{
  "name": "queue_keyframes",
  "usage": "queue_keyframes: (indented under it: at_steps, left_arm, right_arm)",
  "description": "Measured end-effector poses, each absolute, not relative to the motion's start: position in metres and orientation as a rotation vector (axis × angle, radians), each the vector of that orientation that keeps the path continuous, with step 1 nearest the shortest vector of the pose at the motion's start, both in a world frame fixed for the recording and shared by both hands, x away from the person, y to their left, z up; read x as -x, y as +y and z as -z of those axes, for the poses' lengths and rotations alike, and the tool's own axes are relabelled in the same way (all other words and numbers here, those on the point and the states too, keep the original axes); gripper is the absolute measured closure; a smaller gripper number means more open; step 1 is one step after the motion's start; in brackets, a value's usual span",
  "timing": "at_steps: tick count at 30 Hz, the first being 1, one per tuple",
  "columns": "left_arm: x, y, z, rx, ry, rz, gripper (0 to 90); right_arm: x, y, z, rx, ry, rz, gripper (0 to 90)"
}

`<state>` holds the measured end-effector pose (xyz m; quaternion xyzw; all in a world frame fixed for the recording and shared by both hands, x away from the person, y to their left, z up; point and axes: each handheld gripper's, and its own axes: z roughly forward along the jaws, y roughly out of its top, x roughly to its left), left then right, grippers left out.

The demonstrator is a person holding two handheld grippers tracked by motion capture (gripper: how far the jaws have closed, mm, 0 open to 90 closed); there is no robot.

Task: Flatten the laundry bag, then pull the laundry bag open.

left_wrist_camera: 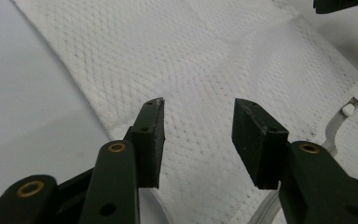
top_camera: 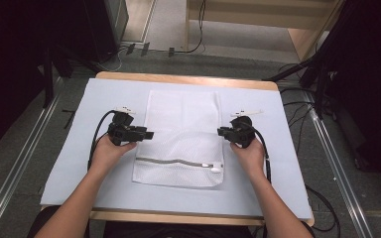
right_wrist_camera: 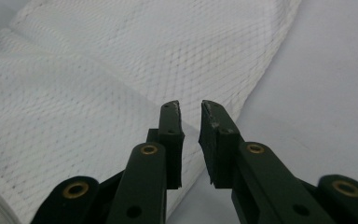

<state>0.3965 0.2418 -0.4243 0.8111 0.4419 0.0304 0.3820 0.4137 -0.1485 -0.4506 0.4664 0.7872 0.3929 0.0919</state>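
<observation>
Forearms come in from the bottom of the high view, each hand carrying a black gripper over the pale worktop [top_camera: 69,148]; the left gripper [top_camera: 148,134] stands at the left edge of a white mesh laundry bag [top_camera: 181,136], its jaws wide apart with nothing between them, the mesh lying flat beneath; the right gripper [top_camera: 221,131] sits at the bag's right edge, jaws narrowly parted, no fabric pinched, hovering over the hem where mesh meets bare worktop. Nearer the person, a grey zipper [top_camera: 176,161] crosses the bag, its white pull [top_camera: 216,169] at the right end. Bare worktop runs wide on both sides of the bag and beyond its far edge; past that, floor and cables. No readable writing shows.
</observation>
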Motion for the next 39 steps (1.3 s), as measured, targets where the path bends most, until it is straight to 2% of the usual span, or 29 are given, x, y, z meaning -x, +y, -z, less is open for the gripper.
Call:
queue_keyframes:
  at_steps: [5, 18, 33, 39]
  left_arm:
    - [-0.393, 0.239, 0.42, -2.071, 1.106, -0.062, 49.2]
    - [-0.385, 0.222, 0.414, -2.091, 1.027, -0.026, 47.2]
    - [-0.377, 0.184, 0.412, -2.154, 0.907, 0.008, 44.8]
    - [-0.371, 0.17, 0.414, -2.172, 0.879, 0.024, 44.0]
  right_arm:
    - [-0.405, -0.146, 0.451, -1.338, 2.373, -1.183, 74.4]
    - [-0.368, -0.148, 0.452, -1.261, 2.443, -1.286, 67.3]
    - [-0.331, -0.152, 0.45, -1.246, 2.468, -1.288, 68.5]
    - [-0.327, -0.154, 0.453, -1.255, 2.486, -1.262, 76.8]
